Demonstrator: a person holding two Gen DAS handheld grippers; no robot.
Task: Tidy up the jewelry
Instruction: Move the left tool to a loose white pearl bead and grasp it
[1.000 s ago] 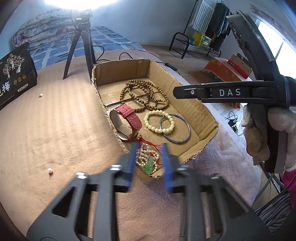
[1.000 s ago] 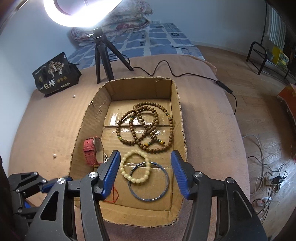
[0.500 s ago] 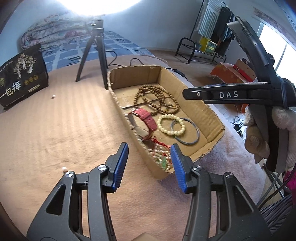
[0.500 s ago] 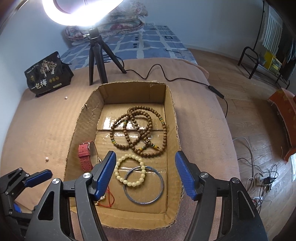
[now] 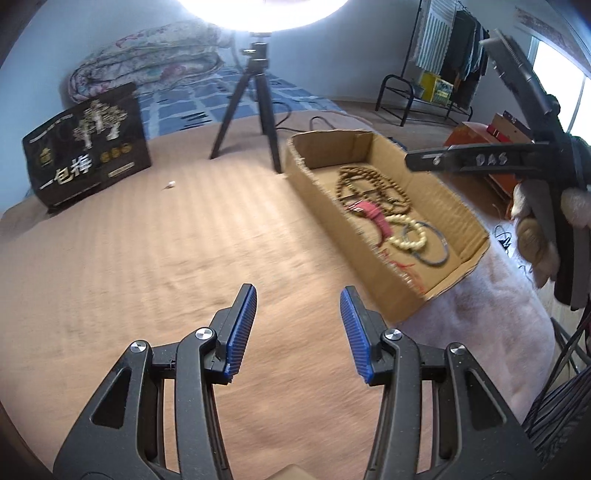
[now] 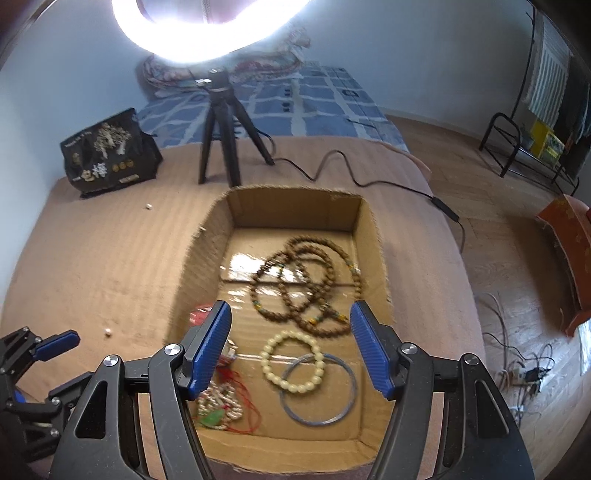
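- Hovering over the tan blanket [image 5: 129,258], left gripper [image 5: 298,330] has jaws moderately apart with nothing between them; only bare blanket shows in the gap.
- Right gripper [image 6: 291,347] hangs over the near half of the cardboard box [image 6: 295,206], jaws wide and empty; the cream bead bracelet [image 6: 293,360] sits in the gap far below the pads, not touched.
- Jewelry all lies in the box: wooden bead necklace [image 6: 306,284] coiled at centre, blue-grey bangle [image 6: 318,387] at 5 o'clock of it and overlapping the cream bracelet, red strap [image 5: 375,214] against the left wall, green pendant with red cord [image 6: 218,413] in the near left corner at 7 o'clock.
- Judgement: pieces are kept flat and apart in the box so each stays separate and pickable; both tools open reads as between picks.
- Two small white beads [image 6: 108,332] lie loose on the blanket at 9 o'clock of the box, probably still to be collected.
- Black printed bag [image 5: 86,155] and tripod [image 5: 255,107] with ring light [image 6: 207,33] stand at 11–12 o'clock, beyond the box.
- Hard to read: the red strap is mostly hidden behind the right gripper's left finger; the pendant cluster is blurred; the left-wrist view is motion-smeared; the box's near wall is cut off by the gripper body.
- A hand [image 5: 535,229] grips the right tool's handle, partly cropped at the left-wrist view's 3 o'clock edge.
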